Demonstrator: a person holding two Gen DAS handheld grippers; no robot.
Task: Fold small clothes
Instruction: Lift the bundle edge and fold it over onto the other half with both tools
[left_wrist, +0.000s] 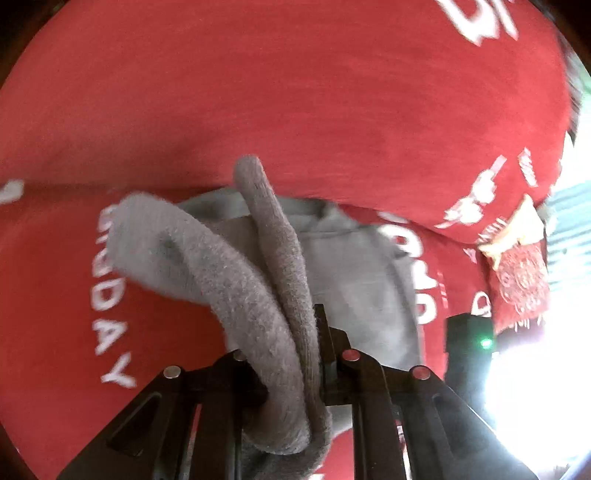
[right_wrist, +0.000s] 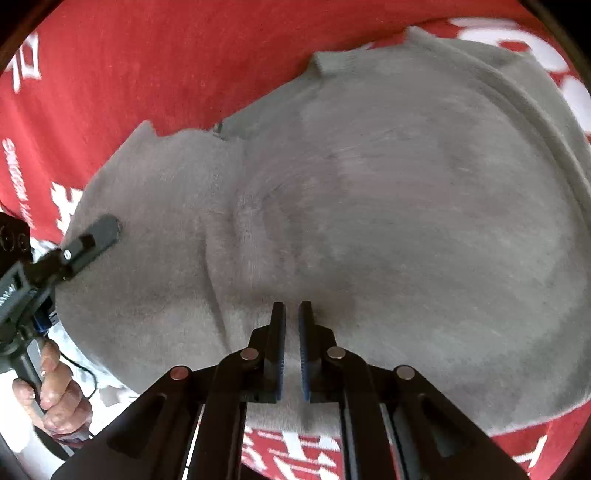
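Both tongs tilt downward: left tongs pinching grey garment.

Your left gripper's left finger is buried under the bunched grey cloth; you can't see its pad or where the fabric ends below the frame's bottom edge. White lettering on the red cover is smeared by motion: the upper-right letters are cut by the frame edge, and the word at left loses its first letters behind the cloth. Right edge of that view is blown out white; nothing readable there.

Right wrist view: the grey garment is streaked with blur. Your left hand is partly cut off at lower left. Red-and-white print at the bottom is unreadable.
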